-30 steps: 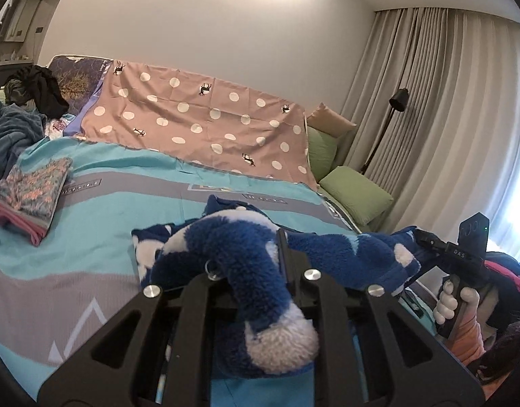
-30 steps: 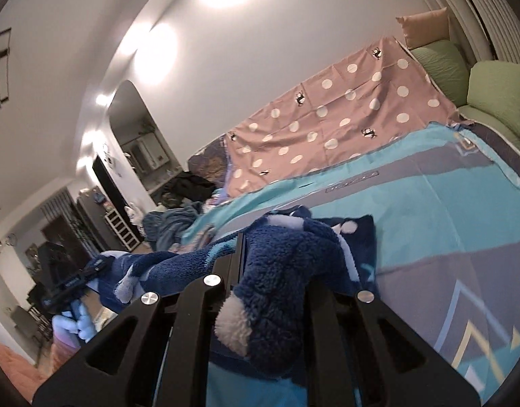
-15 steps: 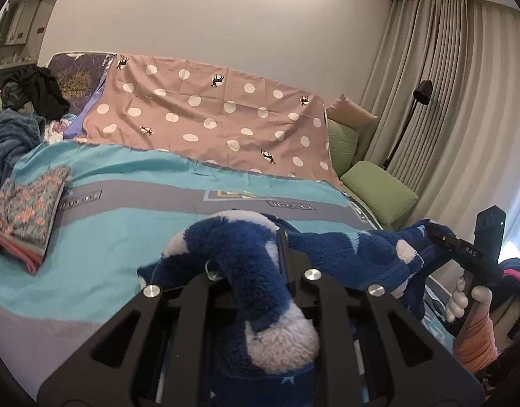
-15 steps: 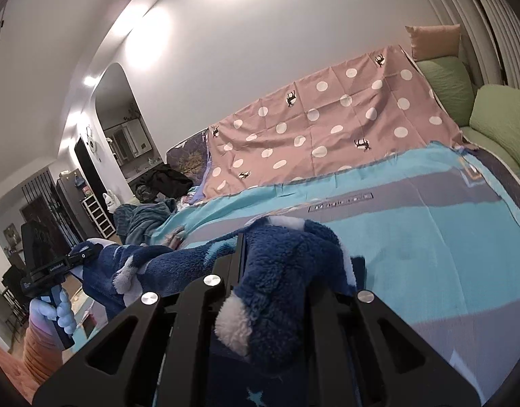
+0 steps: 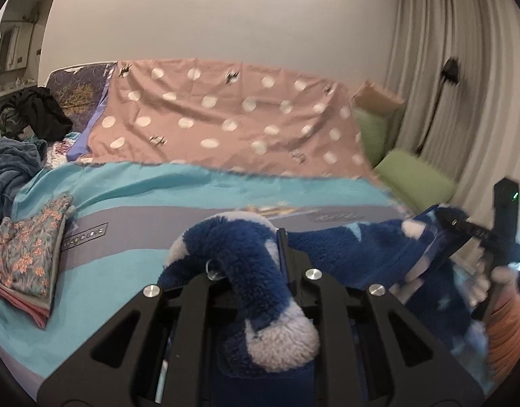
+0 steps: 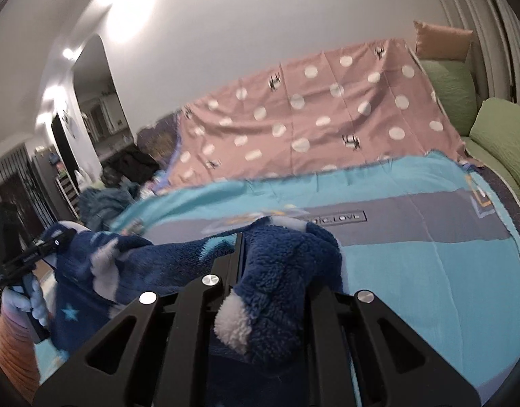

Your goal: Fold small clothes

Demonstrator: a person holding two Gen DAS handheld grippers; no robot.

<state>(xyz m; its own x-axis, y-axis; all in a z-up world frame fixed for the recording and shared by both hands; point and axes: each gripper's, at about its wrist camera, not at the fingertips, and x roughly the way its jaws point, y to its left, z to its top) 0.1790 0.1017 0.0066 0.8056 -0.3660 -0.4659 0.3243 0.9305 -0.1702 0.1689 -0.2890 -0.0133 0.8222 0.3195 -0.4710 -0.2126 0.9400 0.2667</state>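
Note:
A dark blue fleece garment (image 5: 344, 254) with white patches and pale stars is stretched between both grippers, held up over the near side of the bed. My left gripper (image 5: 256, 268) is shut on one end of it, with fleece bunched over its jaws. My right gripper (image 6: 270, 264) is shut on the other end (image 6: 283, 271). Each gripper shows in the other's view: the right one (image 5: 470, 230) at far right, the left one (image 6: 39, 247) at far left, both pinching the fabric.
The bed has a turquoise and grey sheet (image 5: 158, 224) and a pink polka-dot cloth (image 5: 226, 118) at the back. A folded floral stack (image 5: 26, 254) lies at the left. Dark clothes (image 5: 33, 115) and a blue blanket (image 5: 5, 166) are piled at far left. Green pillows (image 5: 412, 176) and curtains are at right.
Both grippers have lifted the blue fleece garment and drawn it back toward the near edge of the bed. The garment now hangs stretched between them instead of resting on the sheet.

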